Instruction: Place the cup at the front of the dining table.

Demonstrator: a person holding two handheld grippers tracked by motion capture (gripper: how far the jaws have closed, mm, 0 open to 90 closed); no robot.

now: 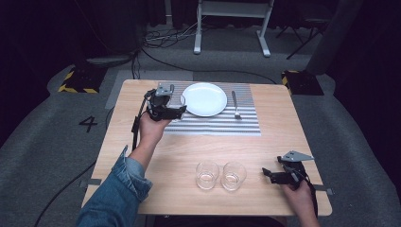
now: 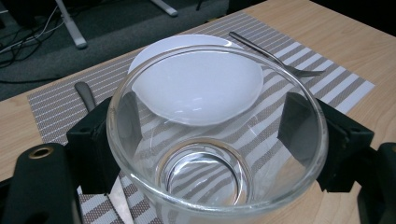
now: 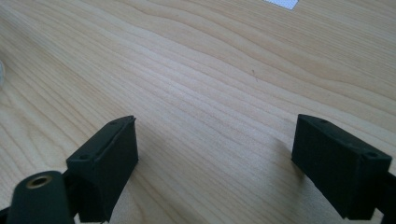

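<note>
1. The left gripper (image 1: 166, 112) is clamped on a glass (image 2: 217, 135), held over the striped mat (image 1: 246, 124) just left of the plate (image 1: 204, 99).
2. The right gripper (image 1: 273, 176) has its jaws apart and empty, resting near two glasses (image 1: 221, 175).
3. Judgement: the held glass is not yet set down; two remain.

Left gripper (image 1: 182, 111) upper left of centre, jaws clamped on a glass (image 2: 217, 135), right gripper (image 1: 267, 174) lower right, jaws spread wide
</note>
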